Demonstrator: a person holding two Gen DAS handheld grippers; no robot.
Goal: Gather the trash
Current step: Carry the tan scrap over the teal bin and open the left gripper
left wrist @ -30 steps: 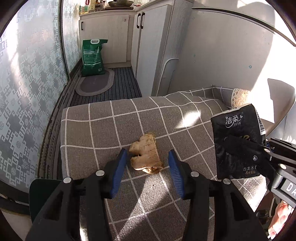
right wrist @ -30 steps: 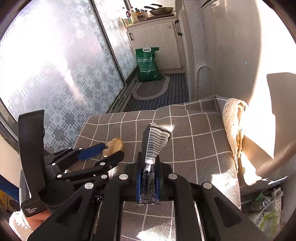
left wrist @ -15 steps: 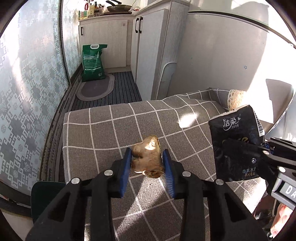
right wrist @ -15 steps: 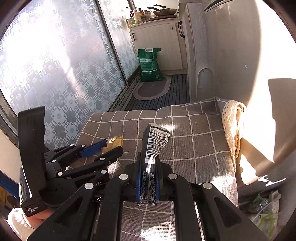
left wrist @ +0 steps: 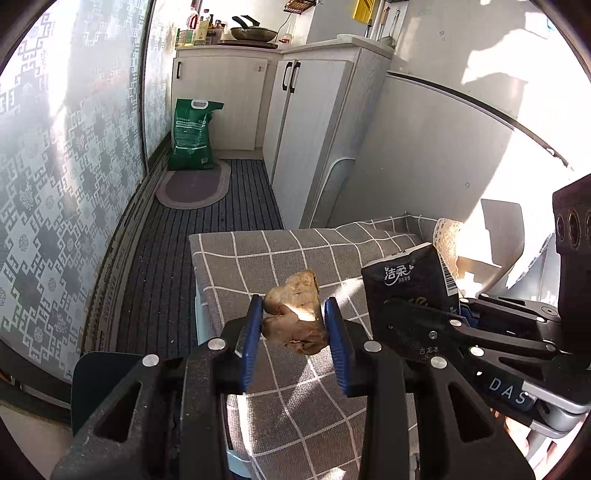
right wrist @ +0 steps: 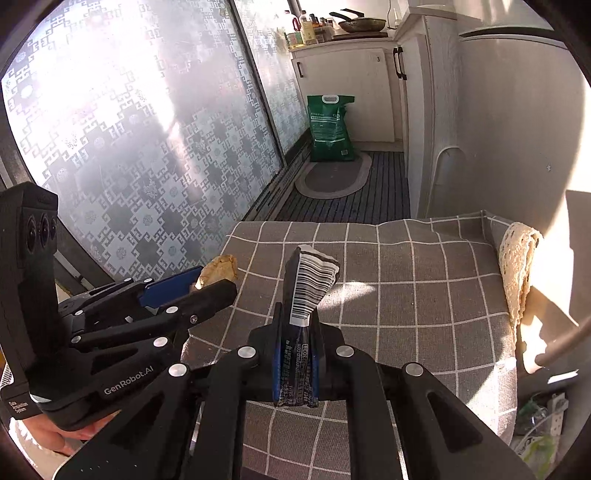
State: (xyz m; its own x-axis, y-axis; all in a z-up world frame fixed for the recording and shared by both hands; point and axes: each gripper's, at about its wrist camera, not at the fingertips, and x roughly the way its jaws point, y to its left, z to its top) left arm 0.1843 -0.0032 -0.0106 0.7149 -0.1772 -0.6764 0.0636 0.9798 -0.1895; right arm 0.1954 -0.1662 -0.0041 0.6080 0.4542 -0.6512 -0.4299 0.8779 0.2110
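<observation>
Sunlight falls across a narrow room with a patterned glass door along one side and white cabinets at the far end; a green bag is stood against them, with an oval mat on the striped floor before it; a pan and bottles are seen on the cabinet top. Below and ahead of both grippers a grey checked cushion is spread, with a lace cloth draped at its far right edge.

The left gripper is seen closed on a brown, lumpy scrap, which is pinched between the blue pads and held clear above the cushion; the scrap juts forward past the fingertips. In the right wrist view the same scrap is seen at the tip of the left gripper, to the left of the right gripper and slightly ahead of it.

The right gripper is pressed together on a black tissue pack, which is squeezed flat and stood upright between the fingers, its barcode end pointing up and forward. From the left wrist view the pack is seen just to the right of the left gripper, its white printed face turned towards the camera, with the right gripper clamped on its lower part. Part of a hand is glimpsed beneath the left gripper's body.
</observation>
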